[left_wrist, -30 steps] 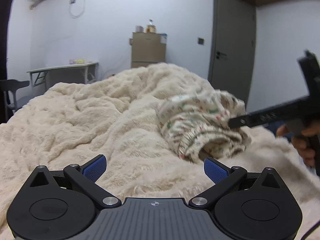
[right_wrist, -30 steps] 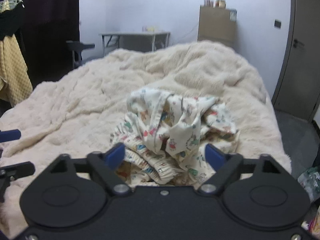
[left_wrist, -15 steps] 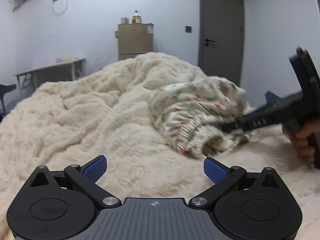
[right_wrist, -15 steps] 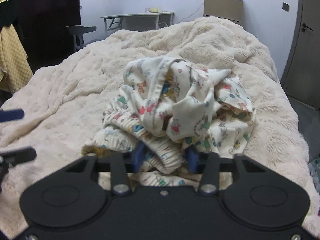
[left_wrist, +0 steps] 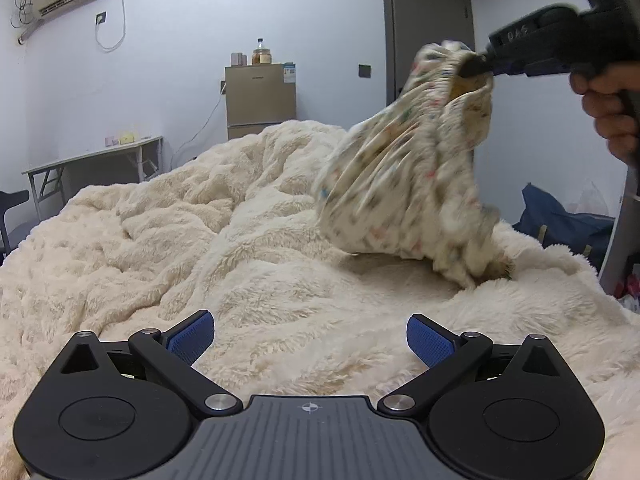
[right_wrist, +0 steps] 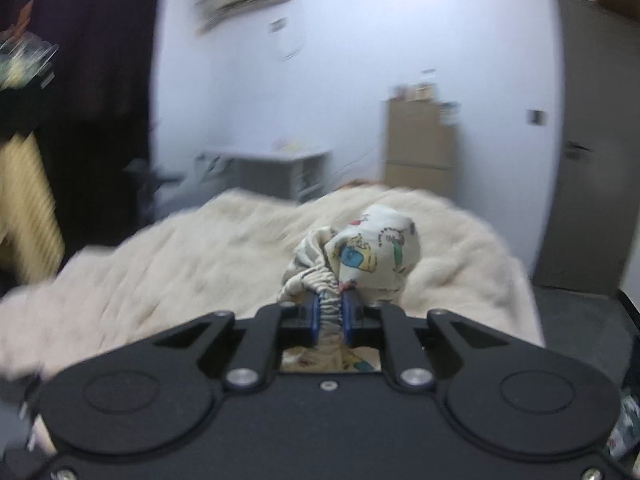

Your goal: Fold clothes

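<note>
The garment (left_wrist: 404,184) hangs over the blanket (left_wrist: 200,248), right of the middle — its lowest fold touching. Behind the bed stand a fridge (left_wrist: 260,100) and, to its left, a table (left_wrist: 92,160) — a door (left_wrist: 424,40) to the right

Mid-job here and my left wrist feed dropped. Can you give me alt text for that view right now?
The right gripper, its jaws closing, pinches the gathered edge of a cartoon-print garment, which hangs with its lower end on the cream fleece blanket. In the foreground the left gripper is open and empty over the blanket. A grey door stands behind.
</note>
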Tool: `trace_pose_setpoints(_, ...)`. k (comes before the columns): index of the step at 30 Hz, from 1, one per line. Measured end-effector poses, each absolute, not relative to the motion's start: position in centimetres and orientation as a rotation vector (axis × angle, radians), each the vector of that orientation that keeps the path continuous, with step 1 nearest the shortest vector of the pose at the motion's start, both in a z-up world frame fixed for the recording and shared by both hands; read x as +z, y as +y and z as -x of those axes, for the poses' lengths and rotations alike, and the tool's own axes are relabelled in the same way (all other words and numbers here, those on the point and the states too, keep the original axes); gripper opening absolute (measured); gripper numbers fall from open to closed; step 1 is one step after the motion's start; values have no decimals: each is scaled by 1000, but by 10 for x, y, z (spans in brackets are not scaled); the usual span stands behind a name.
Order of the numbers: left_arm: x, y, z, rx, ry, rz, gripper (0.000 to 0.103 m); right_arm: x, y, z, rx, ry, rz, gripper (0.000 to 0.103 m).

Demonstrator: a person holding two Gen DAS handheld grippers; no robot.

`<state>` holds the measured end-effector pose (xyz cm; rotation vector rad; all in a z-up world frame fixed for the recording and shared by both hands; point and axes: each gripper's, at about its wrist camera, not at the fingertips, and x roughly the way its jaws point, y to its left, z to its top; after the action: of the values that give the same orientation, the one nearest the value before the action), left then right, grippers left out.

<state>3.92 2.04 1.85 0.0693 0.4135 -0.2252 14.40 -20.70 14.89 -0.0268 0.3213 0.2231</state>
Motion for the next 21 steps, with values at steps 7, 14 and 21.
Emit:
trace_pose_setpoints(7,17,18,-39,-228,416,-80,102,79,-266,-195,63,613,25,36)
trace_pose_setpoints(14,17,14,-33,-169,414,-105,103,62,-257,-136,75,491,55,52)
trace_pose_setpoints(21,13,14,-32,-132,448,-89,103,81,-202,-66,202,341,213,55)
